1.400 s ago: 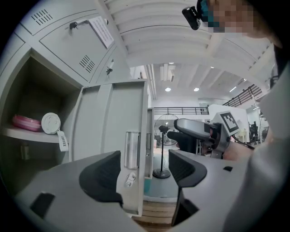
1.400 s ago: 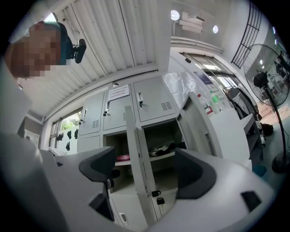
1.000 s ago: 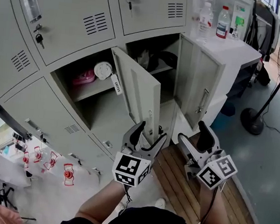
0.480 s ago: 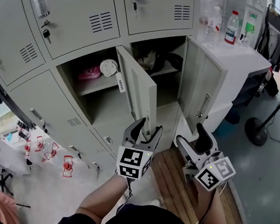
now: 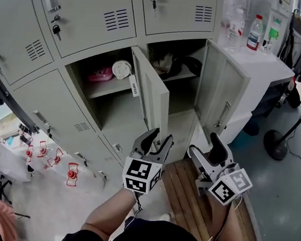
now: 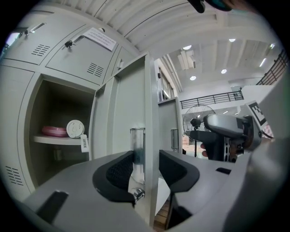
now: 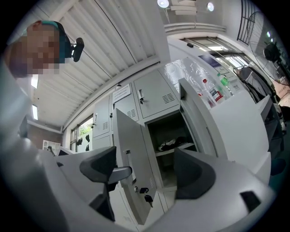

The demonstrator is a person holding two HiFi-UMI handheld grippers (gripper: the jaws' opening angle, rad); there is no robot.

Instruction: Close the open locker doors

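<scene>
Grey locker bank [image 5: 97, 11], two lower doors open | left door [image 5: 152, 93] edge-on to me; right door [image 5: 219, 95] swung wide | step: taking left door's edge; next, I judge, swing it shut | left gripper [image 5: 156, 140]: jaws just closing round door edge and handle, not yet clamped | right gripper [image 5: 203, 149]: jaws apart, empty | swing path free; hanging tag [image 5: 134, 85] near hinge

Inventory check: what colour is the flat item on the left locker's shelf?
Pink item; see left gripper view.
</scene>
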